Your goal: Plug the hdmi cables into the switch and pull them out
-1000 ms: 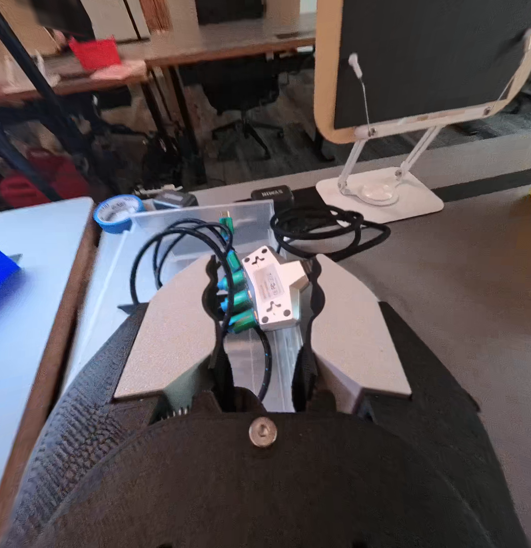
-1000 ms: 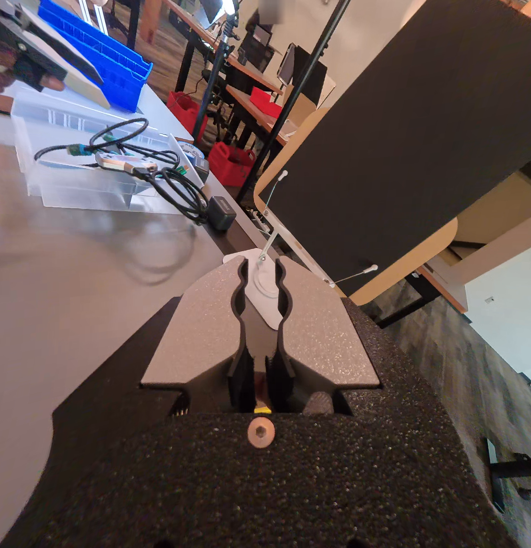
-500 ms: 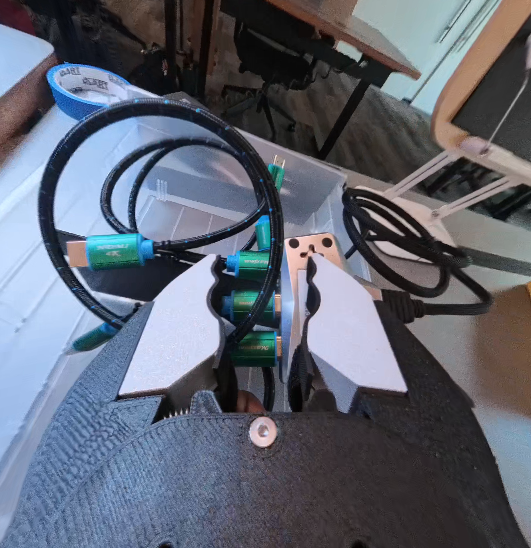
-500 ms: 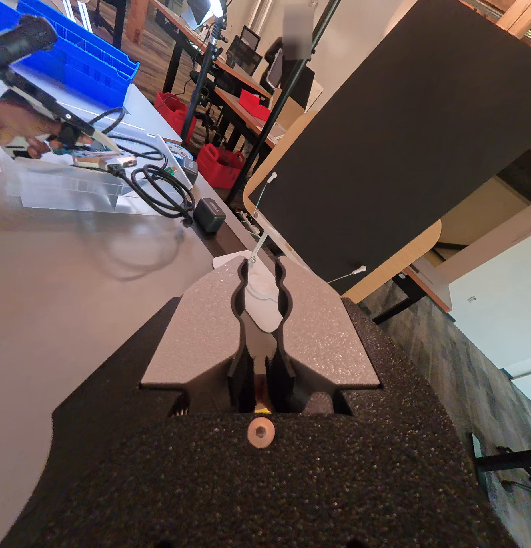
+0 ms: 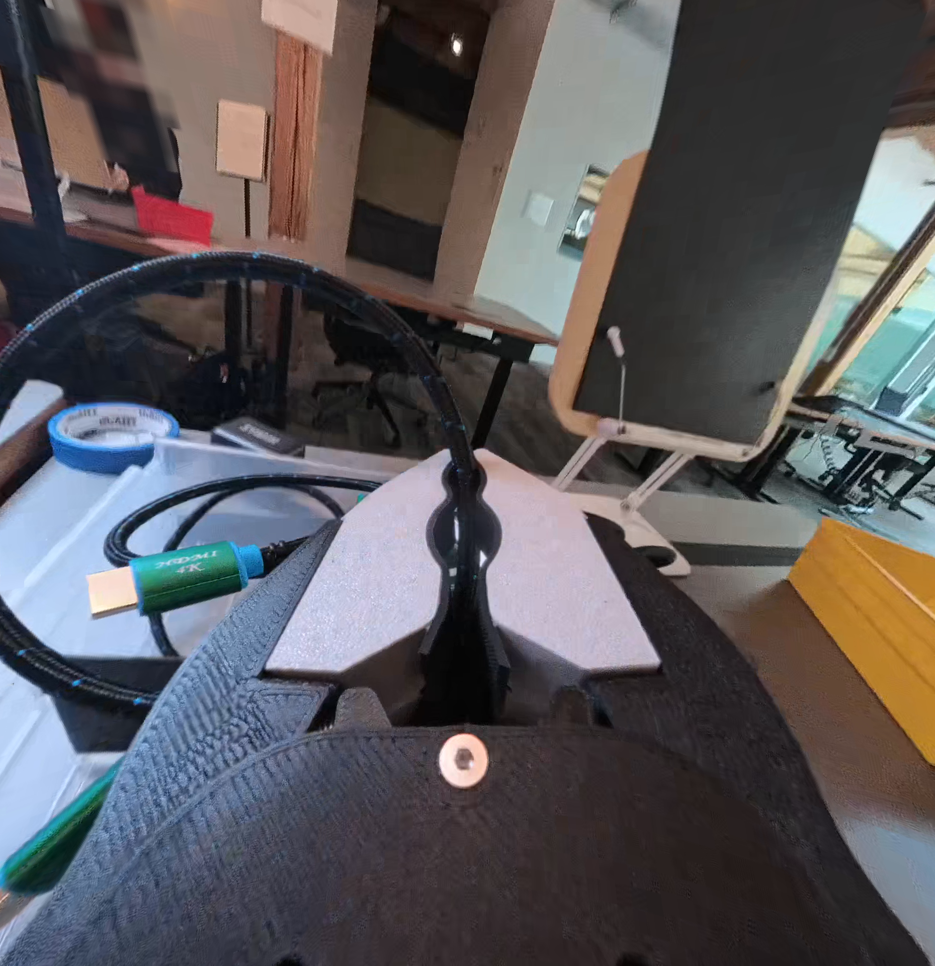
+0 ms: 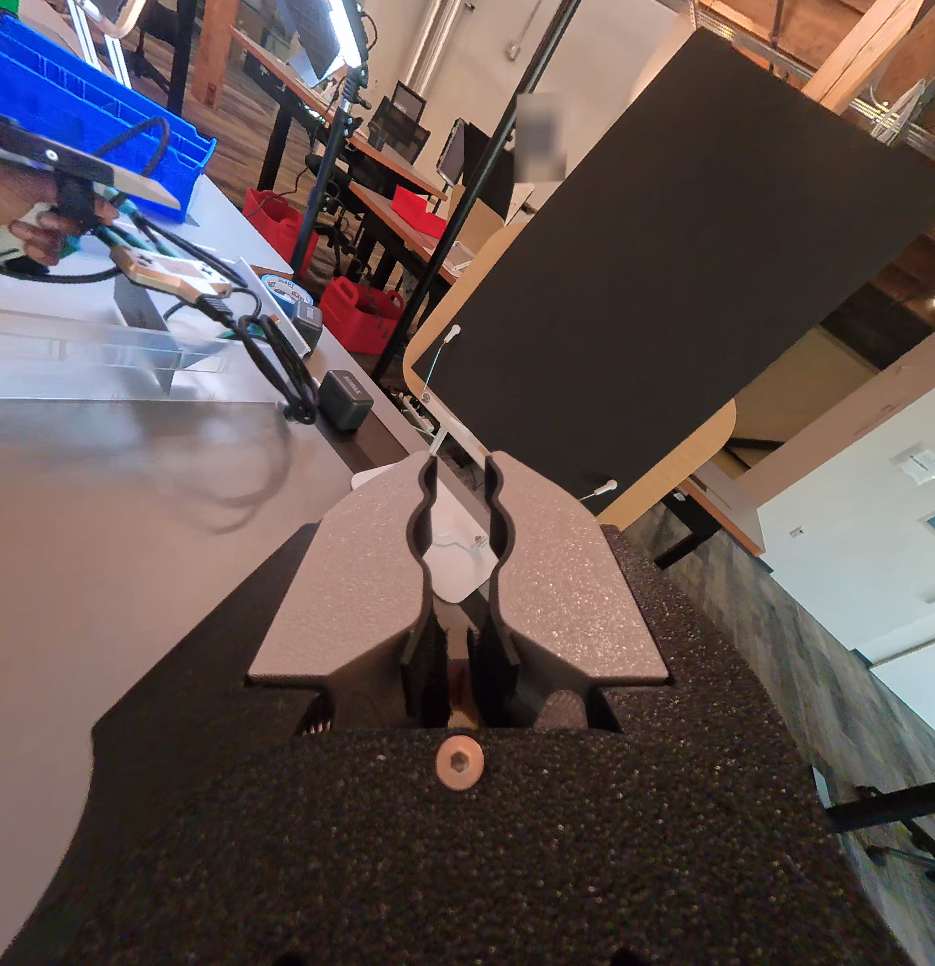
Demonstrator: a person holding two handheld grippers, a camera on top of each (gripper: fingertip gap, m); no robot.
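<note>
In the left wrist view, the left gripper [image 5: 464, 473] fills the lower half of the frame, pointing up toward the centre and raised above a clear plastic bin [image 5: 235, 460] at mid-left. Its jaws are pressed together on a black braided HDMI cable [image 5: 277, 272], which runs up through the slot between the fingers and arcs in a wide loop across the upper left of the frame. A loose green HDMI plug [image 5: 188, 575] hangs at mid-left with its long axis nearly level and its gold tip pointing toward the left edge. Another green plug [image 5: 52, 841] sits blurred at the lower left edge, slanting down to the left. A blue tape roll [image 5: 110, 431] lies behind the bin.

In the right wrist view, the right gripper [image 6: 459, 460] sits low over the grey table [image 6: 115, 522], aimed toward the white base of a stand [image 6: 454, 570] at frame centre. Its jaws stand slightly apart with nothing between them. At upper left, a hand [image 6: 21, 219] holds the other gripper, tilted down to the right above the silver HDMI switch [image 6: 172, 272]. The switch lies flat, long axis running from left to lower right, with a black cable [image 6: 282, 355] leaving its right end and coiling beside a small dark adapter block [image 6: 345, 400].
</note>
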